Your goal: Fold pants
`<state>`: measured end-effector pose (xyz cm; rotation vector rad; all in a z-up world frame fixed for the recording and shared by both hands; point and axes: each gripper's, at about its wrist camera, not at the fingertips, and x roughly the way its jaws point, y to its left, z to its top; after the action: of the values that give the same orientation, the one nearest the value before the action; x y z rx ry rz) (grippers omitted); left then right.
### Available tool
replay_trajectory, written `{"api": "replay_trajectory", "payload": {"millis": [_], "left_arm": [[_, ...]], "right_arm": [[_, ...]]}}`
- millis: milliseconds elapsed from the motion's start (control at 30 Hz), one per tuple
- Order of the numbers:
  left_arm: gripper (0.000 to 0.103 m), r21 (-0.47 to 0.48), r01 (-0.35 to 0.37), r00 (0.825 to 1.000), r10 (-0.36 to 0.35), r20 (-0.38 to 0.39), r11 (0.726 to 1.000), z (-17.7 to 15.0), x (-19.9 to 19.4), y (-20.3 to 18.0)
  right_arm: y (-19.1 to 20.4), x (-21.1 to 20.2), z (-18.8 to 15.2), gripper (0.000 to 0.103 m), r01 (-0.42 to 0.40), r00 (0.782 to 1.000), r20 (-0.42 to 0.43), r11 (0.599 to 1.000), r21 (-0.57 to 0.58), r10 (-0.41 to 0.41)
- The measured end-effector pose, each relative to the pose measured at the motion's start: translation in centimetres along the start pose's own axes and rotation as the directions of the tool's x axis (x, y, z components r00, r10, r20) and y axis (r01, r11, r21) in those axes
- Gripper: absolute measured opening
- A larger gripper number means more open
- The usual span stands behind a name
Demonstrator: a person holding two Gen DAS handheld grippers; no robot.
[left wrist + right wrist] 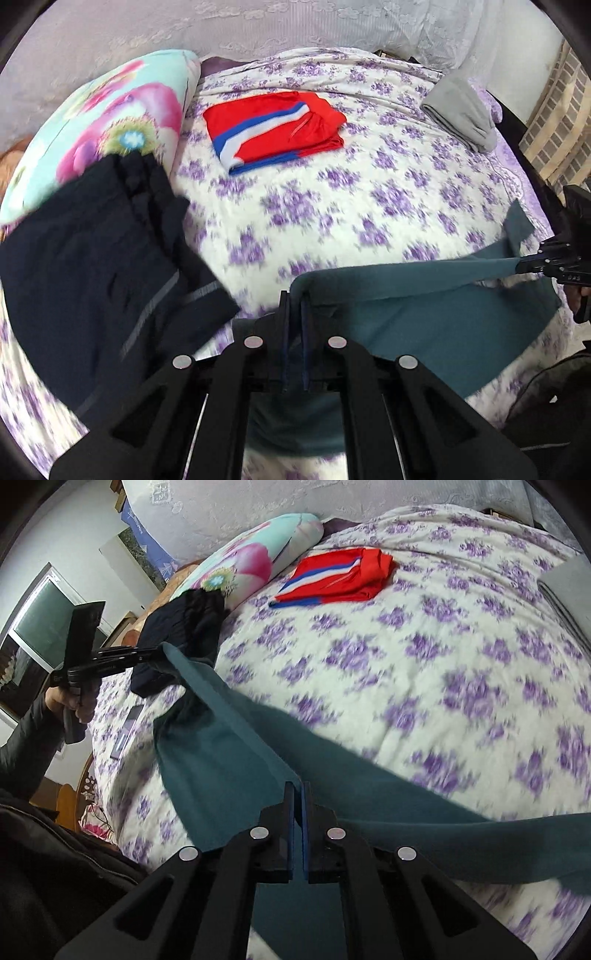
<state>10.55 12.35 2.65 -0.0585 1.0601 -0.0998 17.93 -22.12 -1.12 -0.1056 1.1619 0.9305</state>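
Teal pants (pixel 424 317) hang stretched between my two grippers above the purple-flowered bedspread (pixel 332 206). My left gripper (pixel 295 299) is shut on one edge of the teal pants; it also shows at the left of the right wrist view (pixel 162 653). My right gripper (pixel 298 788) is shut on the other edge of the teal pants (pixel 236 746); it also shows at the right of the left wrist view (pixel 521 264). The cloth sags below both grippers toward the near side of the bed.
Folded red shorts with blue and white stripes (pixel 273 129) lie at mid bed. Dark navy pants (pixel 99 266) lie at the left, partly over a floral pillow (pixel 96 122). A folded grey garment (pixel 461 110) lies at the far right. A phone (pixel 127 731) lies near the bed's left edge.
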Motion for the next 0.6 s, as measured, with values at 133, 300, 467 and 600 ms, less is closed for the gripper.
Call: {"api": "replay_trajectory", "payload": {"millis": [133, 300, 467, 600], "left_arm": [[0.004, -0.025, -0.002, 1.000, 0.001, -0.029, 1.000, -2.5, -0.1, -0.5], [0.004, -0.028, -0.004, 1.000, 0.003, -0.026, 1.000, -4.1, -0.8, -0.9], [0.004, -0.018, 0.007, 1.000, -0.007, -0.017, 1.000, -5.6, -2.0, -1.0], [0.004, 0.003, -0.002, 0.999, 0.002, -0.037, 1.000, -6.9, -2.2, -0.9]], "right_arm": [[0.9, 0.1, -1.4, 0.003, 0.013, 1.000, 0.004, 1.000, 0.021, -0.013], [2.2, 0.0, -2.7, 0.003, 0.022, 1.000, 0.013, 0.999, 0.028, -0.023], [3.4, -0.6, -4.1, 0.004, 0.023, 0.999, 0.022, 0.999, 0.043, -0.024], [3.8, -0.6, -5.3, 0.004, 0.016, 1.000, 0.024, 0.998, 0.063, -0.017]]}}
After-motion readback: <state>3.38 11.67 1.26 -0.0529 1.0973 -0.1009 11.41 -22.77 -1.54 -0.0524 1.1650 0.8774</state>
